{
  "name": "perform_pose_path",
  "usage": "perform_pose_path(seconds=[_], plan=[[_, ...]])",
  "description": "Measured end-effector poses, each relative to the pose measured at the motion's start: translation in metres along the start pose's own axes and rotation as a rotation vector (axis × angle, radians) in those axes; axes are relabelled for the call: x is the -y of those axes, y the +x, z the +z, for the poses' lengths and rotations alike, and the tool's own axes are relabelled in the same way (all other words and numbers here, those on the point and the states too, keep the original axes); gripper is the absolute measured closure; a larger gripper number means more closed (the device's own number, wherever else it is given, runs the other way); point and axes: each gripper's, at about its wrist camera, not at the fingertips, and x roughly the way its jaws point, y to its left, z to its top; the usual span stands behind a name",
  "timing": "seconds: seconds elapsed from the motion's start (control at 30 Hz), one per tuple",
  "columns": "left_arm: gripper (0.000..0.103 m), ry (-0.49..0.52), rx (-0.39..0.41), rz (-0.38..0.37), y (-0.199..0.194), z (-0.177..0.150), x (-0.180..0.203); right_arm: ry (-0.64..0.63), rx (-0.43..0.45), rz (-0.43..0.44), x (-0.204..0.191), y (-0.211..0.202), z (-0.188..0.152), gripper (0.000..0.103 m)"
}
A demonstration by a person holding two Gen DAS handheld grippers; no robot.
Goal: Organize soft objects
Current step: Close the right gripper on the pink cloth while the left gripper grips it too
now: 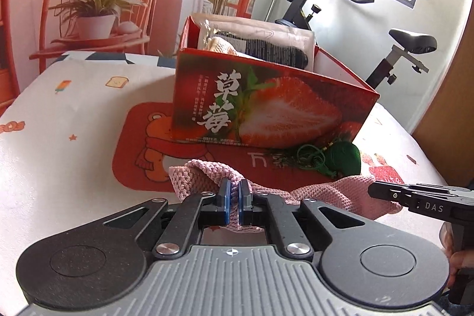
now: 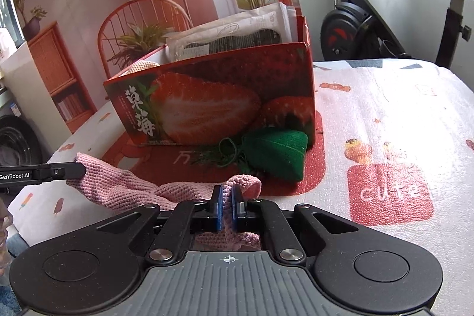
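partly done: strawberry box (image 1: 266, 108) already holding soft items; pink knitted cloth (image 1: 201, 176) pinched at both ends by left gripper (image 1: 234, 193) and right gripper (image 2: 226, 199), jaws nearly closed; green pouch (image 2: 278, 151) still outside.

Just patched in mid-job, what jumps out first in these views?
The red strawberry box stands mid-table, already stuffed with packets. In front of it a pink knitted cloth is stretched between the left claw and the right claw, each shut on one end. A green knitted pouch lies against the box's base.
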Motion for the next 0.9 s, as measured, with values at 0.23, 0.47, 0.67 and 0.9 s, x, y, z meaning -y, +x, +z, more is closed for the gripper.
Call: perform_pose_path(seconds=[0.23, 0.47, 0.67, 0.9], plan=[[0.097, -0.027, -0.084, 0.025, 0.016, -0.012, -0.007, 0.031, -0.055, -0.028, 0.005, 0.015, -0.015, 0.076], [0.09, -0.077, -0.118, 0.113, 0.024, -0.016, -0.022, 0.02, -0.057, -0.081, 0.009, 0.026, -0.021, 0.059], [0.045, -0.107, -0.096, 0.118, 0.026, -0.018, -0.029, -0.018, -0.046, -0.097, 0.006, 0.029, -0.023, 0.054], [0.045, -0.089, -0.097, 0.106, 0.033, -0.022, -0.028, -0.041, -0.04, -0.094, 0.004, 0.031, -0.024, 0.048]])
